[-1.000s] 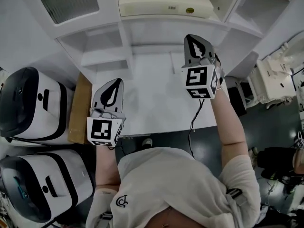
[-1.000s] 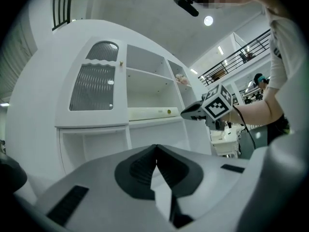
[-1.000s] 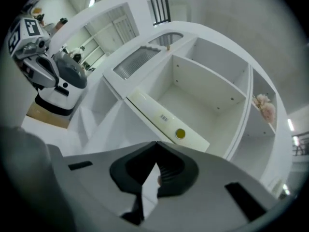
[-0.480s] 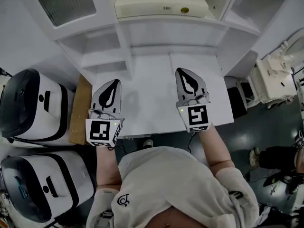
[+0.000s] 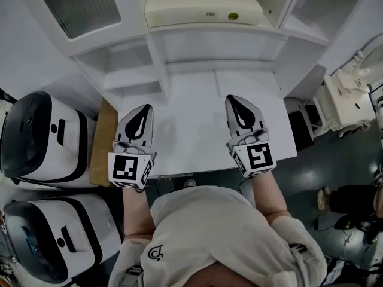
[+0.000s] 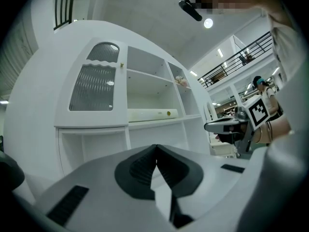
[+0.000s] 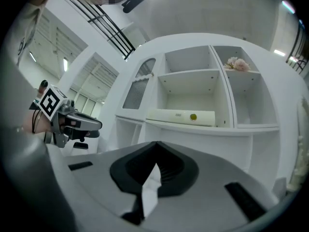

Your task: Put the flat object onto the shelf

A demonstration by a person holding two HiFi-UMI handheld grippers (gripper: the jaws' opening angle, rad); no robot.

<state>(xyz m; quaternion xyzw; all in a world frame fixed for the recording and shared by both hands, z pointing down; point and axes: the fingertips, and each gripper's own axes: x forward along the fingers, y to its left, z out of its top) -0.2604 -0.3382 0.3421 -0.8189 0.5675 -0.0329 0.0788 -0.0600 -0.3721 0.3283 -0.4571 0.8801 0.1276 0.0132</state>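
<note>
Now right claw point(image 5: 239, 102) back from shelf point(image 5: 215, 31), beside left claw point(image 5: 142, 111).

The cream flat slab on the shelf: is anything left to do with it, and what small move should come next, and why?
Likely just rest. The left hand-held gripper and right hand-held gripper hover shut and empty over the white table, and the cream flat slab already lies on the shelf, so lowering both seems enough.
</note>
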